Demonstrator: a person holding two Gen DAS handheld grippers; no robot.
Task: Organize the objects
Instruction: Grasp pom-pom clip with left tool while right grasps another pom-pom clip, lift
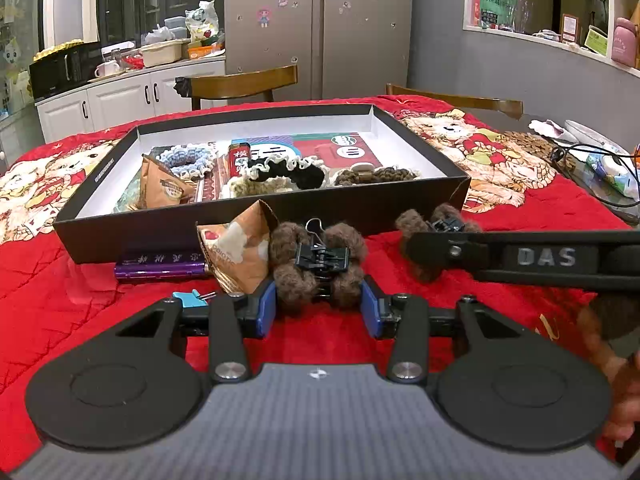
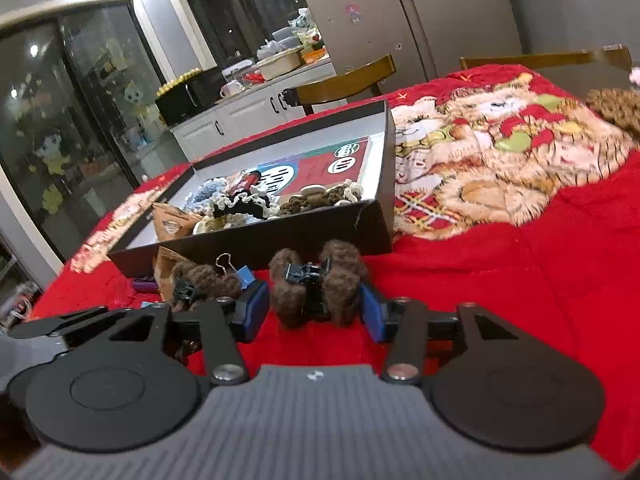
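Note:
A black open box (image 1: 256, 224) (image 2: 280, 242) holds crocheted scrunchies, packets and a red card. In front of it lie two brown fuzzy hair clips. My left gripper (image 1: 318, 308) is shut on the left brown clip (image 1: 316, 260), its blue pads touching both sides. My right gripper (image 2: 316, 308) is shut on the right brown clip (image 2: 318, 280); in the left wrist view that clip (image 1: 432, 236) sits behind my right gripper's arm. The left clip also shows in the right wrist view (image 2: 204, 280).
A tan snack packet (image 1: 236, 248), a purple box (image 1: 160, 266) and a blue binder clip (image 1: 190, 300) lie left of the clips on the red blanket (image 1: 80, 300). Wooden chairs (image 1: 244, 84) stand behind the table. Cables and packets (image 1: 600, 168) lie far right.

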